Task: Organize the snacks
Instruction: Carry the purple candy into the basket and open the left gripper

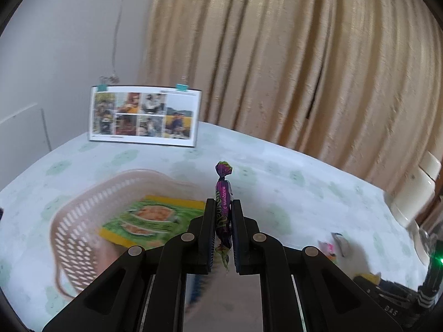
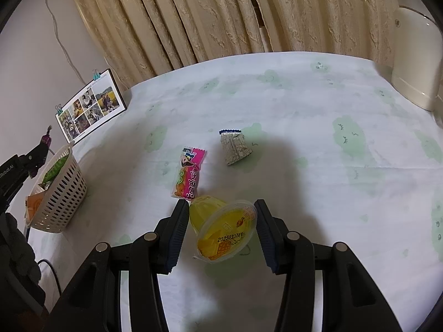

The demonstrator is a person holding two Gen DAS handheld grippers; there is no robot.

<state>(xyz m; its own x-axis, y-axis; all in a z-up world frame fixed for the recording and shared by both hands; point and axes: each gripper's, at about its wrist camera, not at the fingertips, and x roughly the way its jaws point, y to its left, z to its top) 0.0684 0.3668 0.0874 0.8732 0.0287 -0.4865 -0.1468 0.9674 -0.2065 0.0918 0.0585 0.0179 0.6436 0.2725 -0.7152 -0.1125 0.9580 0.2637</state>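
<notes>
My left gripper (image 1: 223, 207) is shut on a purple wrapped candy (image 1: 223, 193) that stands upright between the fingers, above and just right of the pink perforated basket (image 1: 74, 238). A green and yellow snack packet (image 1: 149, 218) lies inside that basket. In the right wrist view the basket (image 2: 59, 193) stands at the far left with the left gripper (image 2: 41, 149) over it. My right gripper (image 2: 220, 207) is open, its fingers on either side of a yellow jelly cup (image 2: 224, 229) lying on its side. A pink snack packet (image 2: 189, 173) and a grey patterned packet (image 2: 235, 146) lie beyond it.
The table (image 2: 318, 138) wears a white cloth with green patches. A photo card (image 1: 144, 116) with clips stands at the back left against the wall. A cream appliance (image 2: 415, 58) stands at the right edge. Beige curtains hang behind. A dark glove and cable (image 2: 19, 249) show at lower left.
</notes>
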